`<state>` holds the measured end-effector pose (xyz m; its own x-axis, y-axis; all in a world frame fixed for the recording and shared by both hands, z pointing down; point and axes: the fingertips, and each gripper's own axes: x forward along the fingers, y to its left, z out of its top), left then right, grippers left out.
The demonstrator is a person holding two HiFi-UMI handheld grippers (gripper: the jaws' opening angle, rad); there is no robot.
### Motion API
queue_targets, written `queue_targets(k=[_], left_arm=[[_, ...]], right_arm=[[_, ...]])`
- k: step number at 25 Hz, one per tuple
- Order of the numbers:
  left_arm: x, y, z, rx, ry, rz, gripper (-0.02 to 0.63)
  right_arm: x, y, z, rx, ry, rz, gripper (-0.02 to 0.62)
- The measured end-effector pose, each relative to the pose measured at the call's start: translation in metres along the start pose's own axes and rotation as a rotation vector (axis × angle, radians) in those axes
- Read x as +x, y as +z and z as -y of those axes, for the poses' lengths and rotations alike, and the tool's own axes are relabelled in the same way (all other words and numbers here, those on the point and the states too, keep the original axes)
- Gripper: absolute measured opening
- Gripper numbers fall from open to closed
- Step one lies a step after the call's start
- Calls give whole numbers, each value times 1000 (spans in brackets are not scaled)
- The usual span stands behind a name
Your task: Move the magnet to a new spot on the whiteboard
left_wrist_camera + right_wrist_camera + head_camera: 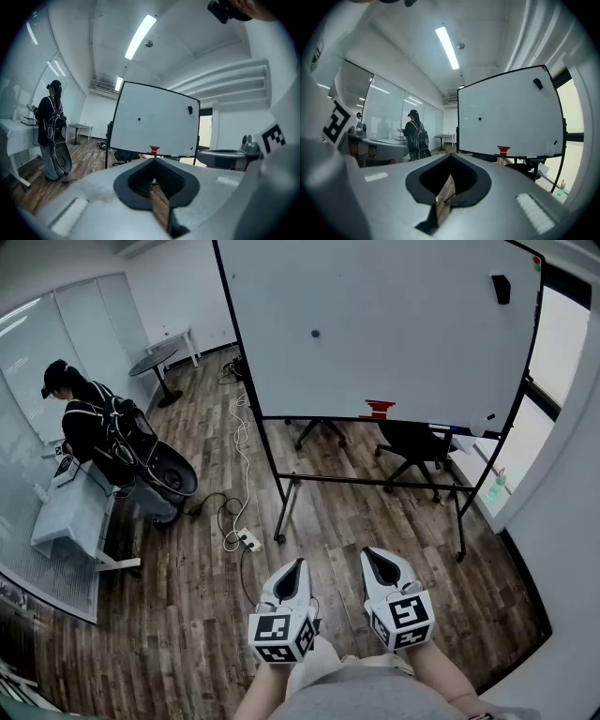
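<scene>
A small dark round magnet sits near the middle of the whiteboard, which stands on a black wheeled frame well ahead of me. It also shows as a dot, the magnet in the left gripper view and the magnet in the right gripper view. My left gripper and right gripper are held side by side low in the head view, far short of the board. Both point toward it, jaws together, with nothing between them. The left gripper and right gripper show the same from their own cameras.
A black eraser clings to the board's upper right; a red object sits on its tray. An office chair stands behind the board. A cable and power strip lie on the wood floor. A person with a backpack stands at a white table.
</scene>
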<state>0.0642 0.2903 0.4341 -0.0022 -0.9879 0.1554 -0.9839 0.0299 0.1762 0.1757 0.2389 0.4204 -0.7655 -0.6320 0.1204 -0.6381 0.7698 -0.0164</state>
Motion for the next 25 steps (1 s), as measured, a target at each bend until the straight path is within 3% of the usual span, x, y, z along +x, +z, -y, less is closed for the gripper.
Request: queue_targets(k=[25], left_arm=[[45, -7, 15, -28, -20, -7, 4]], right_arm=[[8, -6, 37, 38, -6, 45, 0]])
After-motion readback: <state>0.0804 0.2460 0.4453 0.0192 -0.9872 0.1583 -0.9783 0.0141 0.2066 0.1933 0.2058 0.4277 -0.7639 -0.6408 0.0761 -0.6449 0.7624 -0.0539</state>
